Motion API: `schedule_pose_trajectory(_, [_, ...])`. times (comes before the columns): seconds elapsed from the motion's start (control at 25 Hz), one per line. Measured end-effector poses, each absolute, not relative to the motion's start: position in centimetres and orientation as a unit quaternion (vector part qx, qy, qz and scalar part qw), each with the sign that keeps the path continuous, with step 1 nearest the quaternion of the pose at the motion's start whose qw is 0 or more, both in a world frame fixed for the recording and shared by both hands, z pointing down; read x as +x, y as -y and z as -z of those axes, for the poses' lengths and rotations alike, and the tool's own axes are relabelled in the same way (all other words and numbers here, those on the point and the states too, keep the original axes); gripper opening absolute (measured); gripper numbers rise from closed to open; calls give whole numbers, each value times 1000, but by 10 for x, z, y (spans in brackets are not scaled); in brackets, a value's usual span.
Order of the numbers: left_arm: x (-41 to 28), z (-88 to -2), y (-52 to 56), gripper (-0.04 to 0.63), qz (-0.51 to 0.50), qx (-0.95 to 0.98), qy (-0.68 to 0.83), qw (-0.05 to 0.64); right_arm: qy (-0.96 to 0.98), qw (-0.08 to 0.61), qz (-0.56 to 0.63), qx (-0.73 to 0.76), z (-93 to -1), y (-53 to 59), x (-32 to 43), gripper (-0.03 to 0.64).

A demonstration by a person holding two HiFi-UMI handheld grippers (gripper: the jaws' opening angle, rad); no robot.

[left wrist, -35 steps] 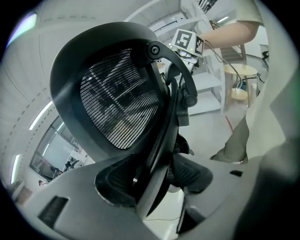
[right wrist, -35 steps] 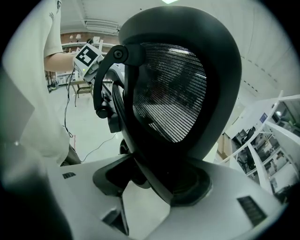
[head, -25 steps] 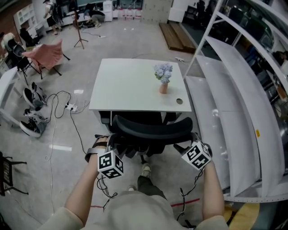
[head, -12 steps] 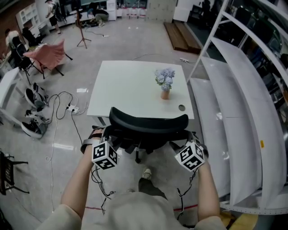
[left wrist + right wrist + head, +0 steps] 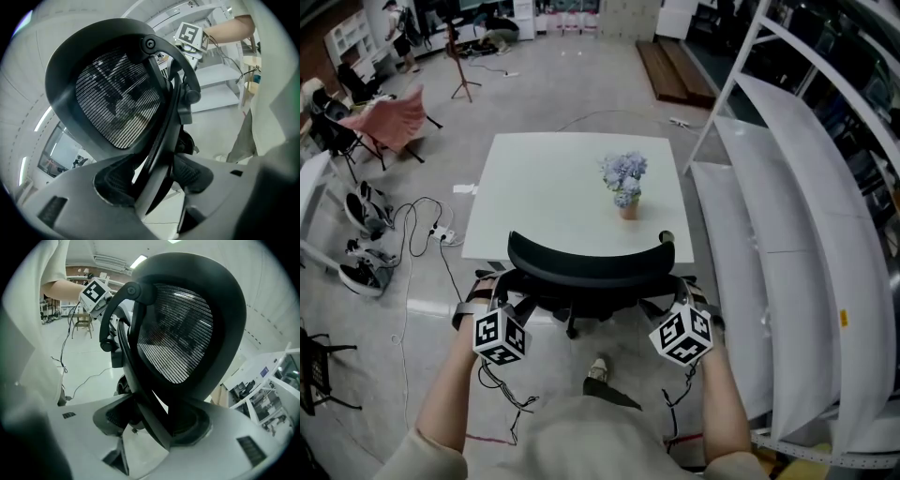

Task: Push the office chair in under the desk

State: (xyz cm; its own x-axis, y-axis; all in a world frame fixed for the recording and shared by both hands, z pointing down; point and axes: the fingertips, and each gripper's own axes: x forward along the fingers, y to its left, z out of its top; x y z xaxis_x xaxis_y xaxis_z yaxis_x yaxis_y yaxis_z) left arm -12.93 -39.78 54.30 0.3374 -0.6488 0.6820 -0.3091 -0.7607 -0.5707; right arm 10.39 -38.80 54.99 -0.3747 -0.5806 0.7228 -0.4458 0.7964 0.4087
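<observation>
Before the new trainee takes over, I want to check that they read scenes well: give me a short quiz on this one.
1. True or false: only the right gripper is at the chair.
2. What stands on the desk?
3. Between the left gripper's jaws: A chair frame, B cable, C nothing?
Key: 1 false; 2 flower pot; 3 A.

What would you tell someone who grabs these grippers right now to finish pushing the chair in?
The left gripper is shut on the office chair's back frame; the right gripper grips its other side.
The backrest sits at the desk's near edge; the seat is hidden below it.
Done: chair lined up, nearly in.
Left: probably a short push, then let go.
</observation>
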Motion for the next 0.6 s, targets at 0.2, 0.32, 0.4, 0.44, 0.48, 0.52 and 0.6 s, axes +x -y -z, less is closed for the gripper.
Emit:
schedule_pose_trajectory(0.2, [-118, -544, 416, 258, 496, -797, -303, 163, 830, 464, 72, 301, -550, 408, 115, 233])
schedule_pose_trajectory(0.32, [-114, -543, 425, 258, 497, -796, -307, 159, 832, 464, 72, 297, -549, 418, 120, 233])
schedule_pose_trajectory(0.4, [-110, -544, 431, 258, 499, -794, -310, 159, 832, 464, 72, 296, -550, 424, 124, 233])
schedule_pose_trajectory(0.44, [-108, -544, 434, 259, 499, -793, -312, 160, 833, 464, 71, 294, -550, 426, 126, 233])
schedule_pose_trajectory(0.48, [-106, -544, 436, 259, 500, -792, -313, 159, 833, 464, 71, 292, -550, 428, 128, 232])
schedule_pose_trajectory(0.52, [-106, -543, 438, 259, 501, -791, -314, 158, 834, 464, 71, 290, -550, 428, 128, 229])
schedule_pose_trajectory(0.6, [-107, -543, 440, 262, 502, -791, -315, 154, 834, 466, 74, 287, -550, 429, 128, 227])
